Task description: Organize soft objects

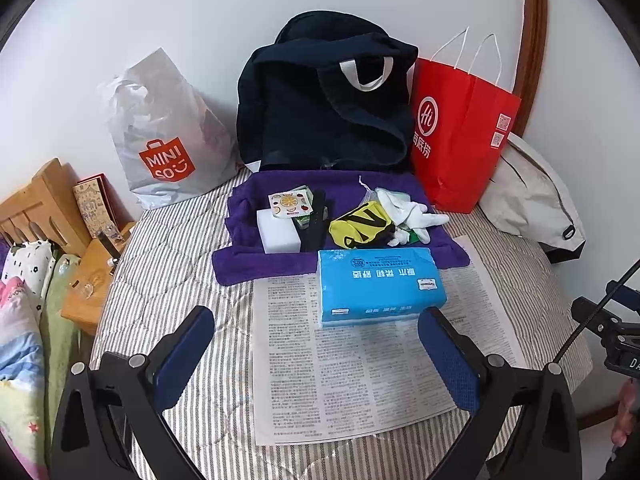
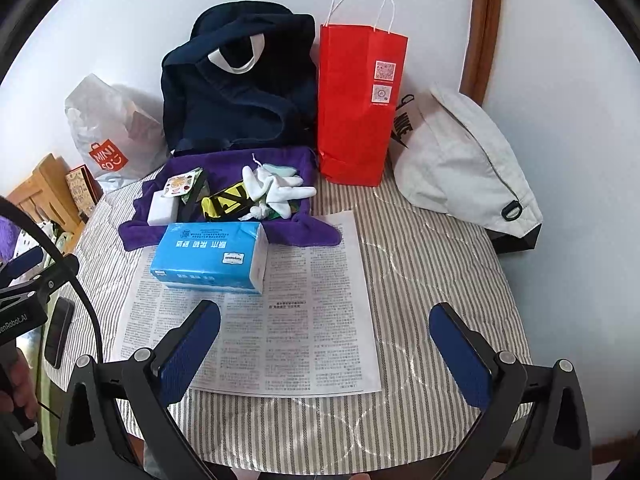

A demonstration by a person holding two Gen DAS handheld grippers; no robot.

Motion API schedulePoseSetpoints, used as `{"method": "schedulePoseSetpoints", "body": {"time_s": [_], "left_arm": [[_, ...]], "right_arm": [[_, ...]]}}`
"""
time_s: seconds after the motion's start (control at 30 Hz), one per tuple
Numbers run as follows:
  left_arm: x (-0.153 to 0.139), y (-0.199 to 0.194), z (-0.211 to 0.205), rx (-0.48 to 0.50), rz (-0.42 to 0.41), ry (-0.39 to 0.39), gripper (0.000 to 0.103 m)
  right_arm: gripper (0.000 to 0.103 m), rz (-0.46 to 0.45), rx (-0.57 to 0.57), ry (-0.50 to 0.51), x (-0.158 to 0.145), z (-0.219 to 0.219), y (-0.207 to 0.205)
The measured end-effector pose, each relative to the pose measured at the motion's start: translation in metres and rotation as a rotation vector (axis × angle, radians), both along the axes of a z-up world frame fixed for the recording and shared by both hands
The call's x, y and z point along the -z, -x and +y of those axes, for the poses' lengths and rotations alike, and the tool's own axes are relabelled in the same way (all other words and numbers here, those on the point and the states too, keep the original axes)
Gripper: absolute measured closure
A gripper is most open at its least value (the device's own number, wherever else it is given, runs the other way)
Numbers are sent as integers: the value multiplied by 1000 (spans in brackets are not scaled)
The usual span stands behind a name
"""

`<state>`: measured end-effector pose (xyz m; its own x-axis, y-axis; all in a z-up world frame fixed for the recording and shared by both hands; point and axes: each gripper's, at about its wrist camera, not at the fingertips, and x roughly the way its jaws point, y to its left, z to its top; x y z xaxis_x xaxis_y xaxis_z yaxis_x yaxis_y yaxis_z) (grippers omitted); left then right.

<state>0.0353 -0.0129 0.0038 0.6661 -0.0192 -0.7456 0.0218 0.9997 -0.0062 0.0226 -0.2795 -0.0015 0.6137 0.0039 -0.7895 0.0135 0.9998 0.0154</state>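
While both claws hang wide open and hold nothing, the left claw (image 1: pixel 316 356) faces the blue plastic pack of tissues (image 1: pixel 380 286) on the sheet of newspaper (image 1: pixel 360 380). The right claw (image 2: pixel 324 356) hovers lower, over the paper. Behind, white gloves (image 1: pixel 412 210) and a white sponge block (image 1: pixel 278 230) lie on the purple towel (image 1: pixel 240 264). This could be sorting underway or already done.

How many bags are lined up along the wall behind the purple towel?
4: white Miniso plastic bag far left, dark navy bag in the middle, red paper bag beside it, pale grey fabric bag far right, apparently covering another.
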Motion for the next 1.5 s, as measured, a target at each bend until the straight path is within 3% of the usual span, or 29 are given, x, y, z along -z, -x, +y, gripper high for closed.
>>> {"method": "schedulePoseSetpoints", "body": {"time_s": [1.5], "left_arm": [[-3,1,5,-28,2,1,0]], "right_arm": [[0,-4,-12,4,-4,11,4]]}}
